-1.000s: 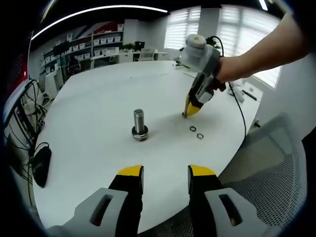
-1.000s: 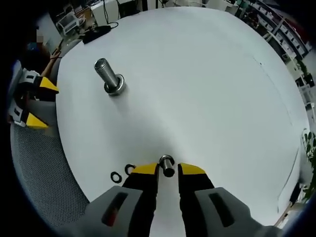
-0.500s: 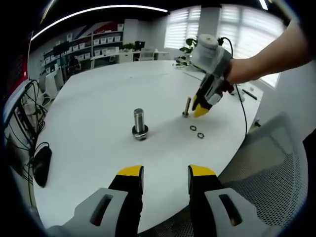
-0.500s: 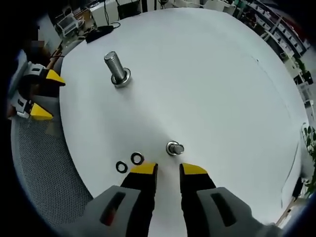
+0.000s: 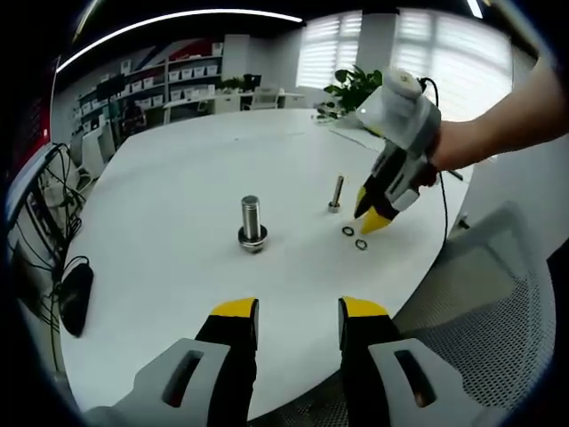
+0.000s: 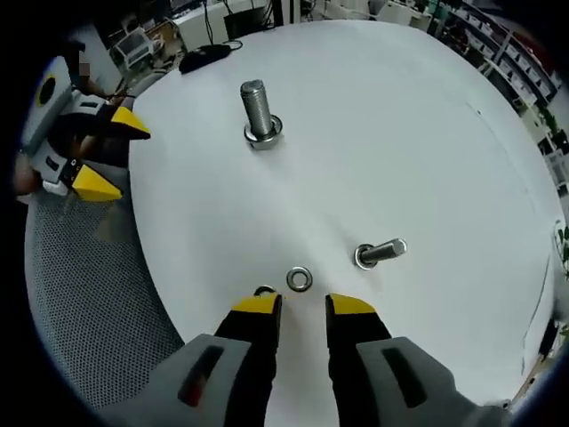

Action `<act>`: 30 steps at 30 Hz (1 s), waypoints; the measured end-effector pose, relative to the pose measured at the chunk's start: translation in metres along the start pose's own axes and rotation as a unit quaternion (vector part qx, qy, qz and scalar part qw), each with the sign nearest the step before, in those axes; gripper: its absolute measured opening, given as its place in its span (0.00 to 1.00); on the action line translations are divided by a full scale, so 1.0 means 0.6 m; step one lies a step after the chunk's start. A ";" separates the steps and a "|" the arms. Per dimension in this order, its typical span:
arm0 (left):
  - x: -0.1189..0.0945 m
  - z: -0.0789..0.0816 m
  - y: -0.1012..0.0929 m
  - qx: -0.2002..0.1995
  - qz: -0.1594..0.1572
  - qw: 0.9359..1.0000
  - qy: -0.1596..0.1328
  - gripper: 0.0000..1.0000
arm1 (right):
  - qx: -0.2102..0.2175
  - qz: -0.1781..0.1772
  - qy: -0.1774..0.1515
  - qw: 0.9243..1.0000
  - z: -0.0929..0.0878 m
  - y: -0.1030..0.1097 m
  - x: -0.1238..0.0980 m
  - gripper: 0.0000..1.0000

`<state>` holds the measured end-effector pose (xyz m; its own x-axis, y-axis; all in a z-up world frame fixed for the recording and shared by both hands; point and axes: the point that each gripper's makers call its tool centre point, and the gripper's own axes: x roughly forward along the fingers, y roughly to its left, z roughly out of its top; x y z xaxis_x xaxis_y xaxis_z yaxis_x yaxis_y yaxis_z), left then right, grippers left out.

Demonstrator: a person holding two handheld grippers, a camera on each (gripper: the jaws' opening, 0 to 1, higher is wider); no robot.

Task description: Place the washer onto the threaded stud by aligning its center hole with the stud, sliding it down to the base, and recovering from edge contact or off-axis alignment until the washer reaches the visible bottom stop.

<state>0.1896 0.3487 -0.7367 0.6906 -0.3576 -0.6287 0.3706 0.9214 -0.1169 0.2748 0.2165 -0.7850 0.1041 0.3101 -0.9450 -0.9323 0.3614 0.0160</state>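
Note:
A thin threaded stud stands upright on the white round table. Two small washers lie flat beside it. In the right gripper view one washer lies just ahead of my right gripper and the other is half hidden by the left jaw tip. My right gripper is open and empty, hovering over the washers. A thick bolt with a ring at its base stands mid-table. My left gripper is open at the near edge.
A grey mesh chair sits against the table edge near the washers. A black object and cables lie at the left side. Shelves and desks stand far behind.
My right gripper has drawn back from the thin stud, which stays standing, and now sits over the two washers. The left gripper has not moved.

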 end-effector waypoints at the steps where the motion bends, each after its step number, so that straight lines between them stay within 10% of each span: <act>1: 0.000 0.001 0.000 0.000 0.000 1.000 -0.001 0.34 | -0.002 0.001 -0.001 1.000 0.001 0.003 0.001 0.22; 30: -0.002 0.002 0.006 -0.003 0.007 1.000 -0.003 0.34 | -0.066 0.005 0.021 0.998 -0.017 0.036 0.018 0.21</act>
<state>0.1909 0.3520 -0.7352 0.6993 -0.3457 -0.6257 0.3576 0.9271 -0.1125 0.2524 0.2188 -0.7983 0.0831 0.2754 -0.9577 -0.9711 0.2380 -0.0158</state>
